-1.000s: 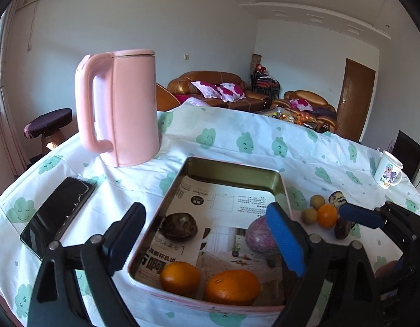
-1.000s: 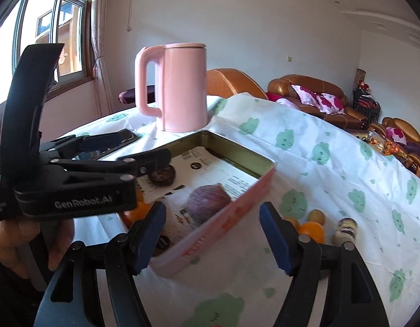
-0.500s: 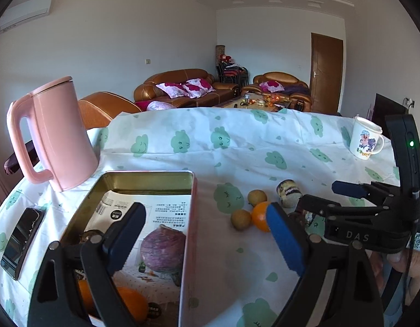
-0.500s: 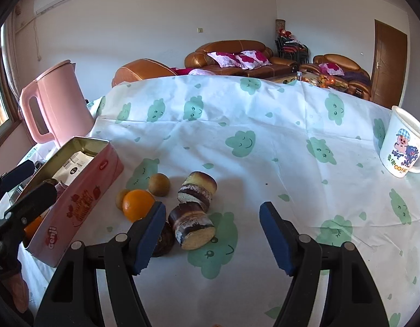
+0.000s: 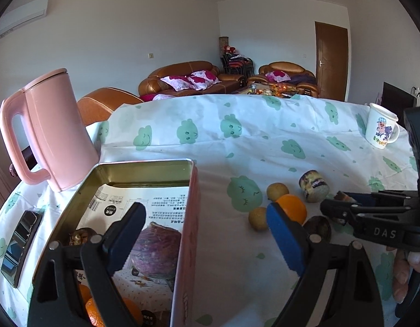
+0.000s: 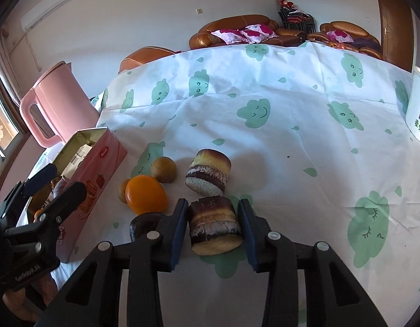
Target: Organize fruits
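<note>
Here the right claw [image 6: 213,224] brackets the nearer brown layered cake roll [image 6: 214,224] lying on the cloud-print surface [image 6: 291,125]; whether its pads touch yet, I cannot tell. Probably best to squeeze gently, since it looks soft, and avoid nudging the orange [image 6: 146,194] beside it. The left claw [image 5: 207,235] gapes empty beside the pink rectangular tin [image 5: 192,218].
</note>
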Demonstrator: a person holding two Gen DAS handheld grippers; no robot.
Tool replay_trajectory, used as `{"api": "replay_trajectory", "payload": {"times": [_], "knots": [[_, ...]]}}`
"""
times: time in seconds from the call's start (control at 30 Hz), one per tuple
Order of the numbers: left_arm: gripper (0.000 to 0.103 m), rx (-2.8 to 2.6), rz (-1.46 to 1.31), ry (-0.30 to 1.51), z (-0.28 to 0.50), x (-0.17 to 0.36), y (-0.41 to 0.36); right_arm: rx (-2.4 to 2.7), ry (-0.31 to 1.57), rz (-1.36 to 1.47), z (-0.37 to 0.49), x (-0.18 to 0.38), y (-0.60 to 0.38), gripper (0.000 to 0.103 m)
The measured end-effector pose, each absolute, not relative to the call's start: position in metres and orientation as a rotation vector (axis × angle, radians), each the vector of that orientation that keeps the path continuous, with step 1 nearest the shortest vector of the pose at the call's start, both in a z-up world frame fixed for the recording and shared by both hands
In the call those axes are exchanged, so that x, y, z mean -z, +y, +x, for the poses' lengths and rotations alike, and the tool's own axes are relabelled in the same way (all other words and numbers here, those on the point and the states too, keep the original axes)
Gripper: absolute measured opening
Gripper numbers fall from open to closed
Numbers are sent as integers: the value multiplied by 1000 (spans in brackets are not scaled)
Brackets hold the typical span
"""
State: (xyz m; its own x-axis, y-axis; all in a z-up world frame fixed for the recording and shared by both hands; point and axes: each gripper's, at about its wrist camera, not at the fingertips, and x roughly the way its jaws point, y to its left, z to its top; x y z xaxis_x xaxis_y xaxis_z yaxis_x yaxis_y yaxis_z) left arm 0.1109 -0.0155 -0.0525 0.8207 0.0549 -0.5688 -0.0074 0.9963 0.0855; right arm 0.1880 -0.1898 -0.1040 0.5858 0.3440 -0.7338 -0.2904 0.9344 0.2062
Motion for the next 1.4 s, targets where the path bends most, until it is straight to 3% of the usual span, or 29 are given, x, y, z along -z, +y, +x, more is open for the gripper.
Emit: {"api": "replay_trajectory", "payload": {"times": [0.17, 0.5, 0.6, 0.77, 0.87, 1.0, 1.4], "knots": [[92, -32, 40, 621, 113, 51, -4, -302, 814, 27, 176, 96, -206, 39], [91, 126, 57, 665, 102, 51, -57, -208, 752, -8, 152, 88, -234, 39], [86, 195, 37, 734, 110, 61, -71, -207, 744, 5, 151, 86, -238, 39], [66, 220, 40, 804, 121, 75, -83, -206, 739, -10, 151, 85, -234, 39], [60, 250, 29, 829, 125, 79, -87, -213, 757, -9, 153, 88, -235, 39], [39, 275, 59, 859, 127, 83, -96, -228, 773, -18, 156, 90, -231, 40], [39, 277, -12, 790, 121, 73, -83, -292, 713, 4, 145, 84, -233, 39]]}}
